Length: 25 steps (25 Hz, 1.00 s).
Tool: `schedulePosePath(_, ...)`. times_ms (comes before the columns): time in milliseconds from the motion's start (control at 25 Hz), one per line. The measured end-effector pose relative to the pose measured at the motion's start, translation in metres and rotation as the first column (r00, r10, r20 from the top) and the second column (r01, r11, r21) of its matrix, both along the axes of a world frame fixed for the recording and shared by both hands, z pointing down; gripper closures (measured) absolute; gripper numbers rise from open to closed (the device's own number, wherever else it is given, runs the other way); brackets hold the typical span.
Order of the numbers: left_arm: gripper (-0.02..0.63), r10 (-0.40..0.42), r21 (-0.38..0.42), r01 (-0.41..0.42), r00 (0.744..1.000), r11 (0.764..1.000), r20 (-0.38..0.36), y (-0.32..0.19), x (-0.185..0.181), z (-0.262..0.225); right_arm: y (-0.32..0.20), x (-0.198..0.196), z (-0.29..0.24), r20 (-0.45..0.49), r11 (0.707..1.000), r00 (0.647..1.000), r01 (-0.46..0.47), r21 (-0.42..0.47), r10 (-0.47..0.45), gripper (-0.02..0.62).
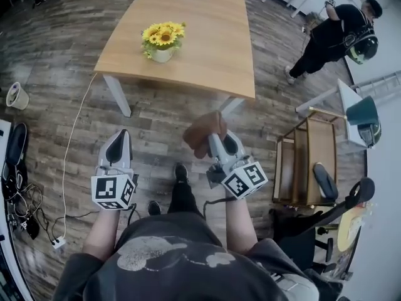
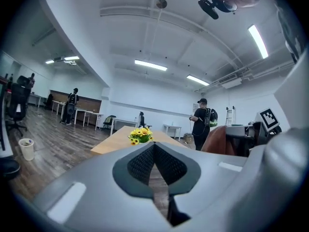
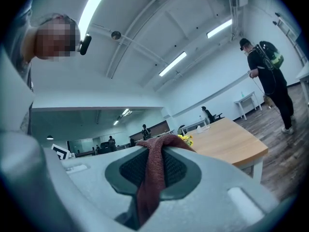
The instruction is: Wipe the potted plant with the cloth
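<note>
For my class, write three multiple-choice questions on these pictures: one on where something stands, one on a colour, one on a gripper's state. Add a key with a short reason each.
1. Where does the potted plant stand?
A. on the floor
B. on the wooden table
C. on a chair

2. What colour are its flowers?
A. yellow
B. white
C. purple

3. How is the left gripper?
A. open, empty
B. shut on a leaf
C. shut, empty

Key: 1 B, it stands on the tabletop; 2 A, the heads are yellow; 3 C, its fingers meet with nothing between, while the cloth hangs in the right gripper.
</note>
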<state>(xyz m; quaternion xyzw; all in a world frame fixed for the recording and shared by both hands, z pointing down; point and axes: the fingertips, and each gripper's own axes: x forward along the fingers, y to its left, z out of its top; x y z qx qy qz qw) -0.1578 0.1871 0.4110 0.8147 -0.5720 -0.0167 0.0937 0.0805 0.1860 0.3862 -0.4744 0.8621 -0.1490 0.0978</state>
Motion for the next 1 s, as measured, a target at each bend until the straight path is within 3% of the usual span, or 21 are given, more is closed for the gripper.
schedulePosePath(280, 0.589, 0.092, 0.027, -0.092, 0.995, 0.995, 0.026, 0.043, 0.003, -0.009, 0.051, -0.013, -0.005, -0.052, 0.999, 0.998, -0.035, 0.006, 0.035, 0.553)
schedulePosePath(520, 0.589, 0.074, -0.041, -0.074, 0.997, 0.996, -0.015, 0.064, -0.001, 0.001, 0.083, -0.011, -0.005, -0.08, 0.999, 0.995, -0.054, 0.0, 0.054, 0.554)
schedulePosePath(1000, 0.589, 0.149, -0.027, -0.149, 0.988, 0.989, 0.029, 0.09, 0.016, -0.006, 0.119, 0.001, -0.001, -0.11, 0.994, 0.988, -0.111, -0.005, 0.11, 0.554)
